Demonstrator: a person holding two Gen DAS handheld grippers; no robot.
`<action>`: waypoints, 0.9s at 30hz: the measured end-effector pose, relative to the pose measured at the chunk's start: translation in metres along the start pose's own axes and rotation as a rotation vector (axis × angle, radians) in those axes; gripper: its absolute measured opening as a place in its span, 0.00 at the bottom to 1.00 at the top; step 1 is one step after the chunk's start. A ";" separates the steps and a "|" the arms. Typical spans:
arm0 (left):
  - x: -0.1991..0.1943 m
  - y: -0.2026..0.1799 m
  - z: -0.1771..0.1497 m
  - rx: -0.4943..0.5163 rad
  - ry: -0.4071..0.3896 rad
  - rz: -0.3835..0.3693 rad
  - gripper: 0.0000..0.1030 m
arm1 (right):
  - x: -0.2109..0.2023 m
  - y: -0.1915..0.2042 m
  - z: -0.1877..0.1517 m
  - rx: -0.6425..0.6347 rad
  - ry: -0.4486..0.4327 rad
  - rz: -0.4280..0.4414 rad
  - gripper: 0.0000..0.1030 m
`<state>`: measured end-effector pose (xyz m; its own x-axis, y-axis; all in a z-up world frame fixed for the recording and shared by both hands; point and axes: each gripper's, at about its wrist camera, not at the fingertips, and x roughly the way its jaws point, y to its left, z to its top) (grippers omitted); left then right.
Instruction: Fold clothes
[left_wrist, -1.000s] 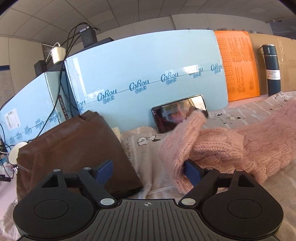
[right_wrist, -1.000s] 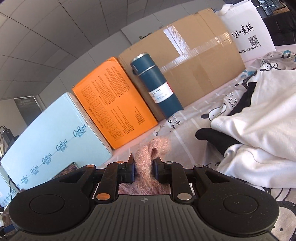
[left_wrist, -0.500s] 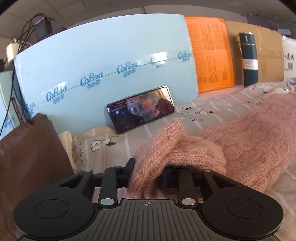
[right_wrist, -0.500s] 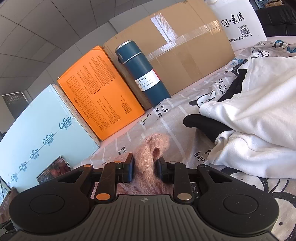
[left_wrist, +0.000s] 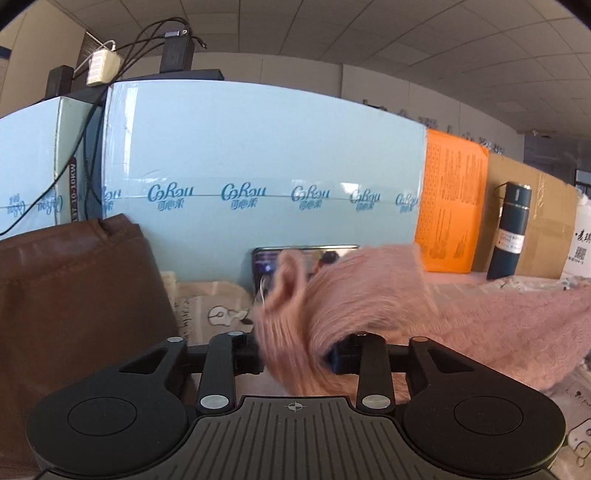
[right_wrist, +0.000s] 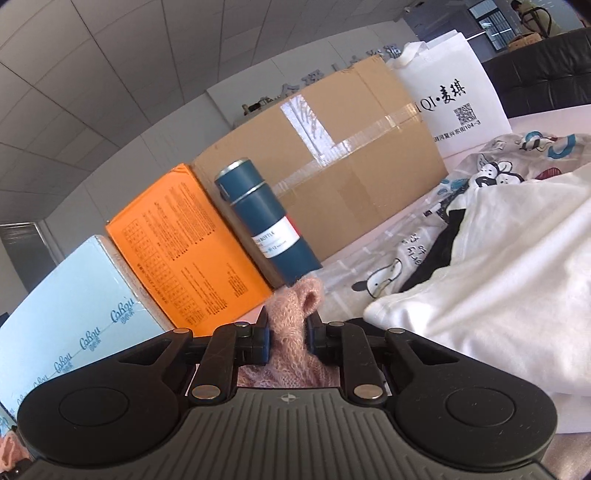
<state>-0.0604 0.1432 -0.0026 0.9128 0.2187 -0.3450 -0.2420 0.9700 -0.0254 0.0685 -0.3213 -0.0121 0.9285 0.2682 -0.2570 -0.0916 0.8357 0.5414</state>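
tools: our left tool (left_wrist: 295, 356) and right tool (right_wrist: 288, 341) each clench the sweater (left_wrist: 369, 295)
progress: we judge folding barely begun; white garment (right_wrist: 498, 288) untouched

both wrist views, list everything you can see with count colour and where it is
pink sweater: 1, pink knit, on the bedding, pinched by both grippers
brown garment: 1, brown, far left
white garment: 1, white, right, over something black
patterned sheet: 1, pale with cartoon print, under the clothes
light blue boxes: 2, along the back left
orange box: 1, beside the blue ones
cardboard box: 1, tan, taped, behind the bottle
bottle: 1, dark teal, upright
white bag: 1, back right
phone: 1, black, propped against the blue box
left gripper: 1, black, shut on the sweater
right gripper: 1, black, shut on the sweater
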 end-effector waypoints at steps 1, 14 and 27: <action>0.001 0.001 -0.002 0.018 0.009 0.033 0.41 | 0.002 -0.003 -0.003 -0.003 0.009 -0.018 0.16; -0.004 -0.007 0.018 0.387 -0.178 0.130 0.88 | -0.004 -0.004 -0.017 -0.084 -0.105 -0.258 0.50; 0.089 -0.073 0.001 0.436 0.182 -0.501 0.51 | 0.011 0.075 -0.022 -0.653 0.112 0.196 0.72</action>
<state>0.0382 0.0923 -0.0307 0.8012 -0.2516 -0.5429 0.3837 0.9122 0.1435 0.0636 -0.2451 0.0080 0.8330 0.4623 -0.3041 -0.4845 0.8748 0.0028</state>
